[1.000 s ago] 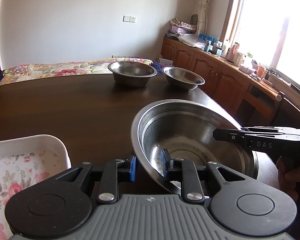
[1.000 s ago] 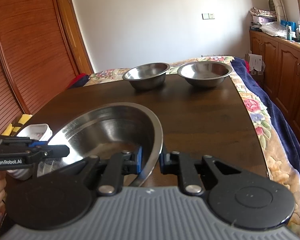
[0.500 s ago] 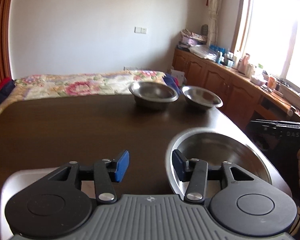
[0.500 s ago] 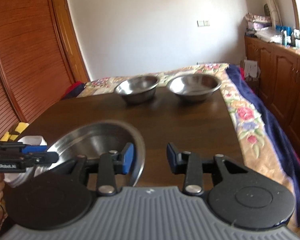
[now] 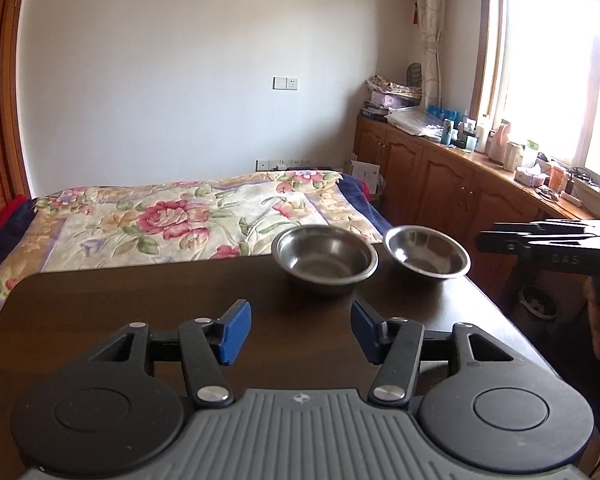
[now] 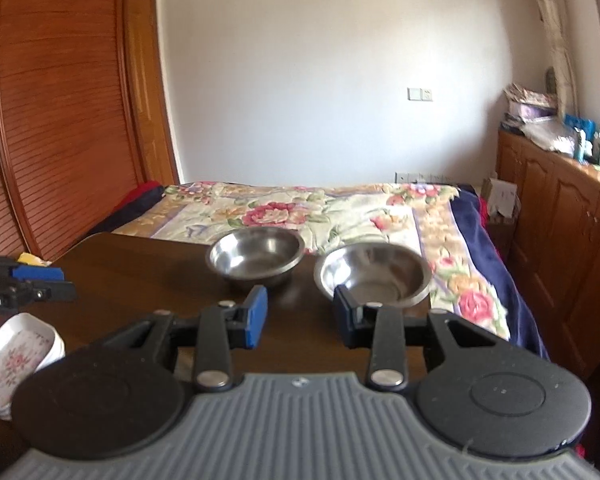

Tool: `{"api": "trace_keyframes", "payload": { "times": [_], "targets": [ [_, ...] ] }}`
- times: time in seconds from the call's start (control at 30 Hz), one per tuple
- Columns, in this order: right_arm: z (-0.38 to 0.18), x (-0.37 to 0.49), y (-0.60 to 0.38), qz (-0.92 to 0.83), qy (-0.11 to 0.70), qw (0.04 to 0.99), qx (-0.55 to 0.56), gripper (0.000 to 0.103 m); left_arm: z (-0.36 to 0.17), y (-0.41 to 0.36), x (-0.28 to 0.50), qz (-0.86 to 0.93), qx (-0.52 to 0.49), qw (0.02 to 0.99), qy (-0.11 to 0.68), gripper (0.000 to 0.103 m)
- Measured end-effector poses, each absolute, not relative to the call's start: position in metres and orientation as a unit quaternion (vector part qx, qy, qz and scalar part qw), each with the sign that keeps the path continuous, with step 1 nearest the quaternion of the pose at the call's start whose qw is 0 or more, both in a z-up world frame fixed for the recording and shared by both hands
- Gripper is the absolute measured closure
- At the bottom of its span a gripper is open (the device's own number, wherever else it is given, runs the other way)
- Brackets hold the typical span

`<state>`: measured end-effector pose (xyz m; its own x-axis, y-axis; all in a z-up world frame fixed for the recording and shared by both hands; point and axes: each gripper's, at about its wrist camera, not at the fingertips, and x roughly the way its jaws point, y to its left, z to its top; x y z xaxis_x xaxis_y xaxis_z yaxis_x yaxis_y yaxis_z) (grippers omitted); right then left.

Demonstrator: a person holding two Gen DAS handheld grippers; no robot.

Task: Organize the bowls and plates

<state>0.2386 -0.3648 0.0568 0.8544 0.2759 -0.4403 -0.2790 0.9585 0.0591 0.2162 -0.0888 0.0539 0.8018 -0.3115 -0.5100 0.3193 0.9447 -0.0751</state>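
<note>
**Both grippers empty, two steel bowls awaiting collection at the far edge**

The left gripper holds nothing; its jaws are opening, with only bare table between the blue pads. The right gripper stands partly open and likewise grips nothing.

Two steel bowls sit near the table's far edge, just beside each other: the deeper bowl to the left and the shallower bowl to the right. Both are upright, mouths up; being round, they have no long axis in plan. A white floral dish rests at the near left.

Judgement: the step in hand is a reach between placements. The next move calls for advancing to a bowl and closing a pad on each side of its rim.
</note>
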Motion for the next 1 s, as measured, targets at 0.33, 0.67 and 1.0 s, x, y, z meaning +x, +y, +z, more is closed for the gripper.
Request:
{"api": "trace_keyframes", "payload": {
  "times": [0.33,0.67,1.0],
  "targets": [
    [0.052,0.299,-0.344,0.164,0.233,0.958,-0.004,0.065,0.056,-0.110,0.265,-0.163,0.024,0.950,0.266,0.035],
    [0.034,0.339,-0.323,0.173,0.259,0.950,-0.014,0.060,0.037,-0.121,0.315,-0.150,0.024,0.943,0.296,0.042],
    [0.020,0.360,-0.310,0.173,0.290,0.941,-0.027,0.060,0.014,-0.121,0.349,-0.146,-0.010,0.928,0.343,0.056]
  ]
}}
